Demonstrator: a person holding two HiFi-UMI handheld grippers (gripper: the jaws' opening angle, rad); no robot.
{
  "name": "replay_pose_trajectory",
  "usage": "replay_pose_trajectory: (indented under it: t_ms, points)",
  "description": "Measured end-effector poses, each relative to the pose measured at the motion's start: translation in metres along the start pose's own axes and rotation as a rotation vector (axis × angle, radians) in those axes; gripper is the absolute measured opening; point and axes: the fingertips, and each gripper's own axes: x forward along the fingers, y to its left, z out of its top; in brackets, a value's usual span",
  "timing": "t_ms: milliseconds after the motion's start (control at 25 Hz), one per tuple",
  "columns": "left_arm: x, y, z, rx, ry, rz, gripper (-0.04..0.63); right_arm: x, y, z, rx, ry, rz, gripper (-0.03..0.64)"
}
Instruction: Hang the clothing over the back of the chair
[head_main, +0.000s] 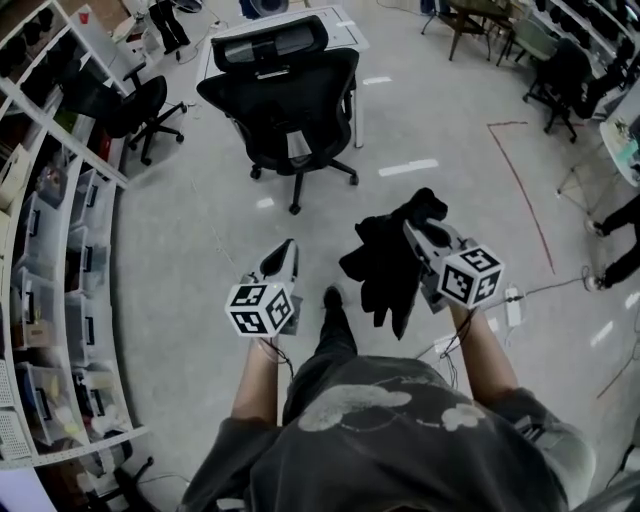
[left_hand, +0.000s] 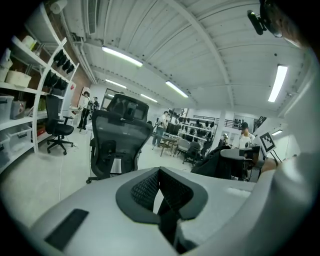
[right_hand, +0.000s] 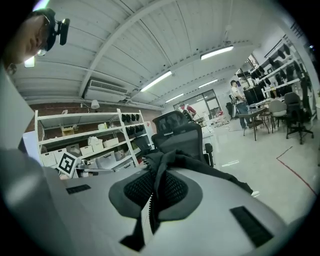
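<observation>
Both closed: right gripper (head_main: 415, 232) clamps clothing (head_main: 383, 268) (dangling, head view only); left gripper (head_main: 289, 247) empty.

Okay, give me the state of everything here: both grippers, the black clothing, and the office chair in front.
left gripper: shut, nothing between the jaws.
right gripper: shut on the clothing.
clothing: bunched, dangling from the right gripper, off the floor.
chair: upright, back bare, nothing hung on it yet.

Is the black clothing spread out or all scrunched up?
Scrunched up. The clothing hangs in a crumpled bunch from the right gripper, whose fingers pinch a fold of it. It is not on the chair yet.
</observation>
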Motion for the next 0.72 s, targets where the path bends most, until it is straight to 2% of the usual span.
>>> replay_pose_trajectory:
  t_ms: [240,720]
  points:
    - [0.065,0.057,0.054,0.005,-0.01,-0.013,0.002,0.079,-0.033,0.032,0.001,0.031,-0.029,0.006]
    - [0.168,0.15,0.126,-0.002,-0.023,-0.068,0.002,0.2,-0.09,0.112,-0.006,-0.035,-0.1,0.006]
